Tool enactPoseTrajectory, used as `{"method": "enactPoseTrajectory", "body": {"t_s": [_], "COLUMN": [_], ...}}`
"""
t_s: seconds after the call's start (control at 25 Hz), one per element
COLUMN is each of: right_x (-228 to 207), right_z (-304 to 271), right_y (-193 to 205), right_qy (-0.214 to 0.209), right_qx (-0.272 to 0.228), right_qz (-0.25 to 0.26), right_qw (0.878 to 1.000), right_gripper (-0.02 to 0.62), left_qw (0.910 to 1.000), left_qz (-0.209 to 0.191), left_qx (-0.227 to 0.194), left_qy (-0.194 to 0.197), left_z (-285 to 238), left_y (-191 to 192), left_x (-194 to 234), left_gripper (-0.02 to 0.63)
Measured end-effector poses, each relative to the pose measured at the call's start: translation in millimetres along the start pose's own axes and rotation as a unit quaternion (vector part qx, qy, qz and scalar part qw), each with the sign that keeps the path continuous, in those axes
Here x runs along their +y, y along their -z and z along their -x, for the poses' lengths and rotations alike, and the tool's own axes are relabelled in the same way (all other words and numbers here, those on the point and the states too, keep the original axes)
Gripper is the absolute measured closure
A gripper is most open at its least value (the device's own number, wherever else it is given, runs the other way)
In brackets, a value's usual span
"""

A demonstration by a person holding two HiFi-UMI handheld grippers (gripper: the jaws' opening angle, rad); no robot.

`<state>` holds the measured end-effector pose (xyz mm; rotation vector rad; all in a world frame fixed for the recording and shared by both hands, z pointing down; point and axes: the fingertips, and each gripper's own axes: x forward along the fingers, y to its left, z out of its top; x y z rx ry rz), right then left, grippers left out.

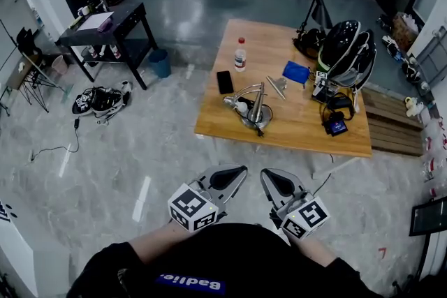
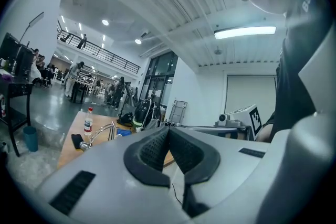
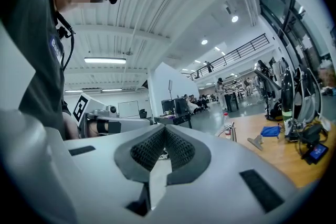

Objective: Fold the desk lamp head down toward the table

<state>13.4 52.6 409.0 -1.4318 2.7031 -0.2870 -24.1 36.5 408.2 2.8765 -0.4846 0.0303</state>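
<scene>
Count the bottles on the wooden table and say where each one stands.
1. The bottle stands upright at the wooden table's far left side, just beyond the black phone. The gear piled at the right end could hide another.

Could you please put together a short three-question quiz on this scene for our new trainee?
1. True or false: the left hand-held gripper and the right hand-held gripper are both shut and empty.
2. In the head view, where does the bottle stand relative to the black phone? A) farther from the person B) nearer the person C) on top of it
3. Fill in: the desk lamp stands untouched on the wooden ____.
Key: 1 true; 2 A; 3 table.
</scene>
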Motion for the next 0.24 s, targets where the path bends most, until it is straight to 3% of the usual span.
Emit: {"method": "enactPoseTrajectory", "body": {"t_s": [0.24], "right_x": [8.4], "right_z": [-2.5], "right_y": [0.7], "right_qy": [-0.001], "right_qx": [0.003], "right_qz": [0.0], "right_qw": [1.0], "right_gripper": [0.591], "left_qw": [1.0], "left_qz": [0.001], "left_qx": [-0.001], "left_qy": [-0.001], "left_z": [8.5], "left_y": [-0.4], "left_x": [-1.6], "left_gripper": [0.597]}}
